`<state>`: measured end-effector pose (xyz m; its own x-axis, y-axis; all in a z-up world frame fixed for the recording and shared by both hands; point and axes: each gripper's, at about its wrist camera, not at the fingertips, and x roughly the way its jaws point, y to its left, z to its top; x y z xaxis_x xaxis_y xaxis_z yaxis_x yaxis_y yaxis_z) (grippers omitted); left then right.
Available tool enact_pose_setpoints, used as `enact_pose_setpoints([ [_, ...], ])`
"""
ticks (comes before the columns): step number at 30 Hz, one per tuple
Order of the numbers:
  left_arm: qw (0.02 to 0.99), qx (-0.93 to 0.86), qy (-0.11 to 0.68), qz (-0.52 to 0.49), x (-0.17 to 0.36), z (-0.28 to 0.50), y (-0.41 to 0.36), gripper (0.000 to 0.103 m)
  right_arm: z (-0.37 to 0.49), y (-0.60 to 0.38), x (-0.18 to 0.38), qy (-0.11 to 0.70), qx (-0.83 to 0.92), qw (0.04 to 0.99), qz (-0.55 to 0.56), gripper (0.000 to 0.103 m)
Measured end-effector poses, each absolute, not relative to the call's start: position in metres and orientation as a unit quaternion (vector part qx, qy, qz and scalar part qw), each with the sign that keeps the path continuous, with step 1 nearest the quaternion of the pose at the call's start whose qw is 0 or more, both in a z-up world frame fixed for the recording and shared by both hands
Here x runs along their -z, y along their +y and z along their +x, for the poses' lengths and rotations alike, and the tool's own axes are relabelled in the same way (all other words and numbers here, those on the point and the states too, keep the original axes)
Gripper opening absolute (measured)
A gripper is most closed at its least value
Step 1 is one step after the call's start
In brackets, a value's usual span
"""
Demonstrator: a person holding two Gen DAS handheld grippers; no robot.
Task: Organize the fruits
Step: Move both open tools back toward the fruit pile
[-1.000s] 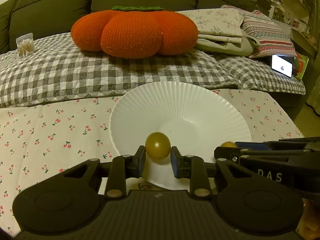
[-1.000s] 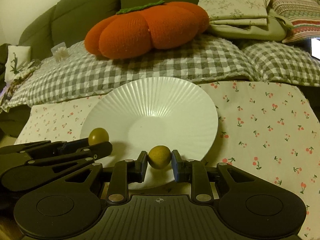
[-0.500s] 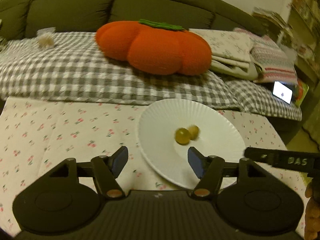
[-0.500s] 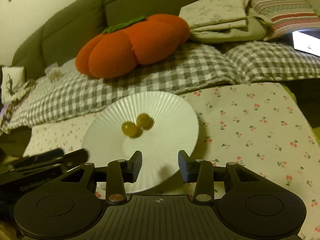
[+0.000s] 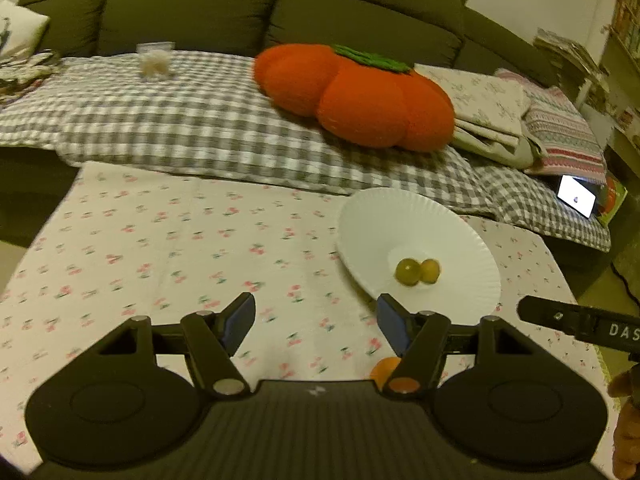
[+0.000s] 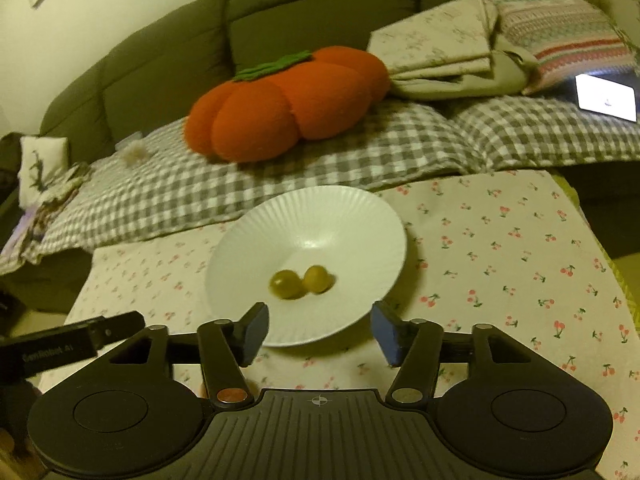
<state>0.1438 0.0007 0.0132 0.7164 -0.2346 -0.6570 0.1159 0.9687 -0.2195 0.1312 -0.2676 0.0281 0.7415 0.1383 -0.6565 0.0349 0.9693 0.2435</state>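
Black tongs [image 5: 316, 326], blue pads [image 6: 390, 338], lettered

I am looking across a cherry-print tablecloth [image 5: 168, 248] at a dark green sofa [image 5: 192, 8] lying under a grey checked blanket [image 5: 168, 120], an orange pumpkin cushion [image 5: 356, 96] and folded bedding [image 6: 440, 52] sitting in dim yellow light

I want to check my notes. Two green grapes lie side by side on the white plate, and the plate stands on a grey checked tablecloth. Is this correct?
Not quite. The two grapes do lie side by side on the white plate, but the right wrist view shows that the plate stands on a cherry-print tablecloth. The grey checked cloth covers the sofa behind.
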Motion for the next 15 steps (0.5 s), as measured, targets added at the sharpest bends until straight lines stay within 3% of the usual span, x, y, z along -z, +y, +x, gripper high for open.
enact_pose_setpoints([
  [2, 0.922, 0.08, 0.37, -0.084, -0.01, 0.134, 0.012, 0.069, 0.125, -0.262, -0.029, 0.359, -0.034, 0.925, 0.121, 0.069],
  [15, 0.909, 0.049, 0.399, -0.114, 0.015, 0.094, 0.044, 0.068, 0.062, -0.232, -0.018, 0.384, -0.055, 0.914, 0.12, 0.069],
])
